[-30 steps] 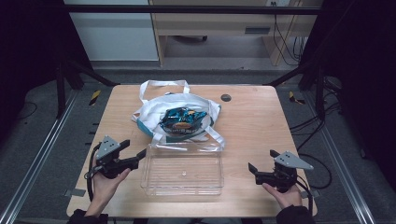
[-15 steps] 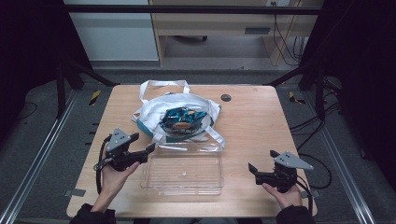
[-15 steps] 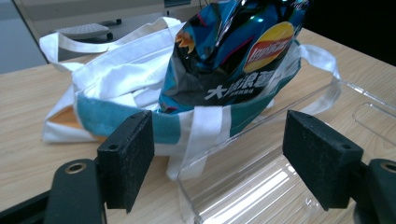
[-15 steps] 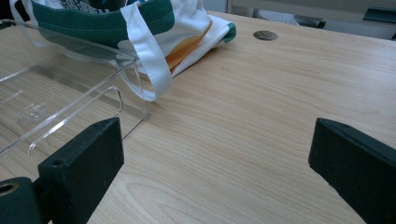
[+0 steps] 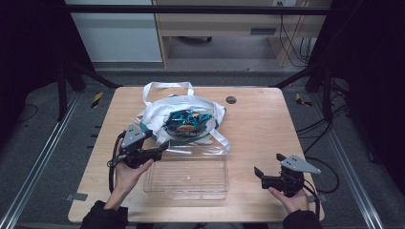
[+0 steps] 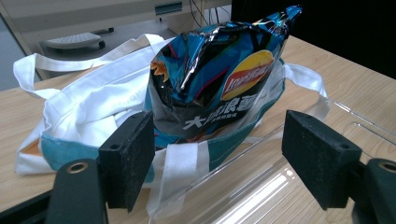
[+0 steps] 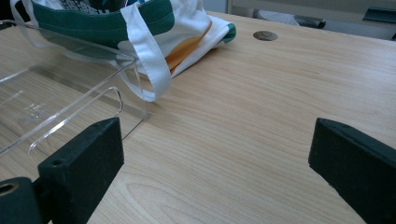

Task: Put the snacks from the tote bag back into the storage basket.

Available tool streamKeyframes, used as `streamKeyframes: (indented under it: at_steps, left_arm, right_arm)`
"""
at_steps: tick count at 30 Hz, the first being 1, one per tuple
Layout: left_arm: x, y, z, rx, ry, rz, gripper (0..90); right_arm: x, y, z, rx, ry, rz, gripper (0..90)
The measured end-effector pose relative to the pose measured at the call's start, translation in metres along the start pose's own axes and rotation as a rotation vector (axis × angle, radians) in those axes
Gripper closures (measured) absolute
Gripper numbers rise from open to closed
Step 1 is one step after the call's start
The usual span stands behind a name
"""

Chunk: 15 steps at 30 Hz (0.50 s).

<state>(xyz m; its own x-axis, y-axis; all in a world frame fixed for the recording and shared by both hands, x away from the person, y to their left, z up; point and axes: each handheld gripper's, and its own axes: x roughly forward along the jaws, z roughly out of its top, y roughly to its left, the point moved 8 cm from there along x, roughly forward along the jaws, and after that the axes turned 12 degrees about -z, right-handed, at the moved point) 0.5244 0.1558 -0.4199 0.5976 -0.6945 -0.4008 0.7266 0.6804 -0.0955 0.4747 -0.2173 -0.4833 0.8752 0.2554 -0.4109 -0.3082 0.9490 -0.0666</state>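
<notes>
Left gripper (image 5: 160, 148) held just off the near-left edge of the tote bag (image 5: 157, 112), jaws wide apart and empty, aimed at the chip bag (image 6: 217, 77). Chip bag: glossy blue-and-black foil, crinkled, yellow-and-red logo disc on its front, white characters below; it stands in the mouth of the tote, top sticking out. Tote: white cloth, teal band along the rim, white strap handles splayed on the bench (image 5: 267, 124). Clear plastic tray (image 5: 186, 176) sits just in front of the tote, one strap draped over its far rim. Right gripper (image 5: 258, 172) well right of the tote, beyond the tray, jaws wide, holding nothing.
</notes>
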Motion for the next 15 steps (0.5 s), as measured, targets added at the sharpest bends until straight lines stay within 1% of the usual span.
streamKeyframes:
  at_steps: [6, 9, 12, 15]
  left_arm:
    - [0.006, 0.000, 0.006, 0.004, 0.000, -0.001, 25.2]
    - [0.011, 0.000, 0.011, 0.015, 0.000, 0.007, 25.2]
    - [0.012, 0.000, 0.013, 0.014, -0.003, 0.006, 25.3]
    - [0.014, 0.002, 0.016, 0.020, 0.000, 0.015, 25.4]
  right_arm:
    - [0.000, 0.000, 0.000, 0.001, 0.003, 0.002, 3.7]
    - [0.000, 0.000, -0.001, -0.002, 0.004, 0.003, 3.7]
    - [0.000, 0.001, -0.001, 0.000, 0.008, 0.004, 3.7]
    - [0.001, 0.000, -0.001, -0.003, 0.006, 0.004, 3.7]
